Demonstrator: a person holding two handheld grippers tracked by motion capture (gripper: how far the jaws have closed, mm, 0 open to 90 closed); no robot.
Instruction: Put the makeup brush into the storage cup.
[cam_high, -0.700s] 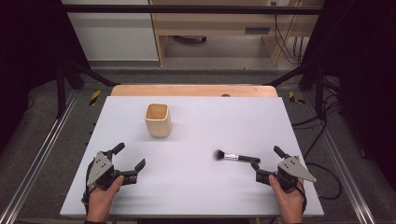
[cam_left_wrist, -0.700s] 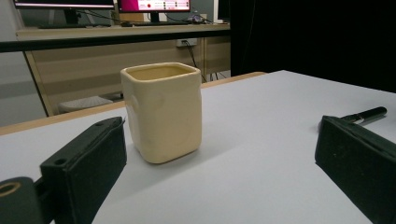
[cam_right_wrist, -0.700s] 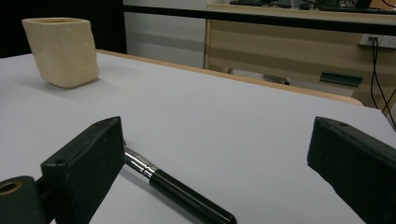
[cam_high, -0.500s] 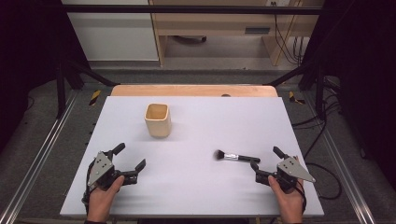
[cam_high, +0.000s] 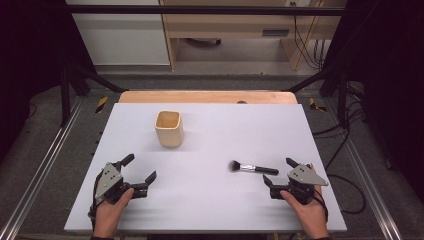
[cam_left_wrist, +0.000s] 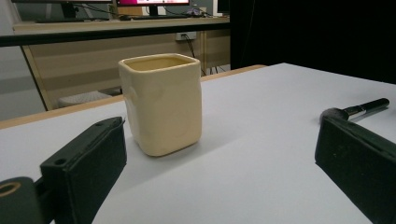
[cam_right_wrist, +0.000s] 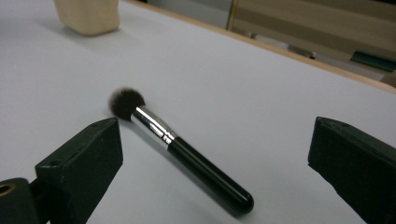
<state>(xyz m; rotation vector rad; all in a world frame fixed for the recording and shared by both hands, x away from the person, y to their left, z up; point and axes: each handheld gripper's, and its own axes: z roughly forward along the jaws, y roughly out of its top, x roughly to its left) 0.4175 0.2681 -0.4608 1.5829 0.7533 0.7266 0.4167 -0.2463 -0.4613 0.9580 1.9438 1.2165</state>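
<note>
Lying flat on the white table (cam_high: 210, 200), the black-handled makeup brush (cam_high: 253, 168) points its handle at the right gripper (cam_high: 280, 172), jaws spread; the left gripper (cam_high: 140, 167), also spread, faces the cream square cup (cam_high: 168, 128).

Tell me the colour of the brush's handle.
Glossy black on the brush, with a silver ferrule; clearest in the right gripper view.

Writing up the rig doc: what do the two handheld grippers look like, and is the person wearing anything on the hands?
Both the left gripper and the right gripper are black, with two blocky black jaws and a grey three-cornered plate on top. A dark cable loops near each wrist. Each jaw's base has a small round hole, seen in the gripper views. No gloves; no sleeves reach into frame.
</note>
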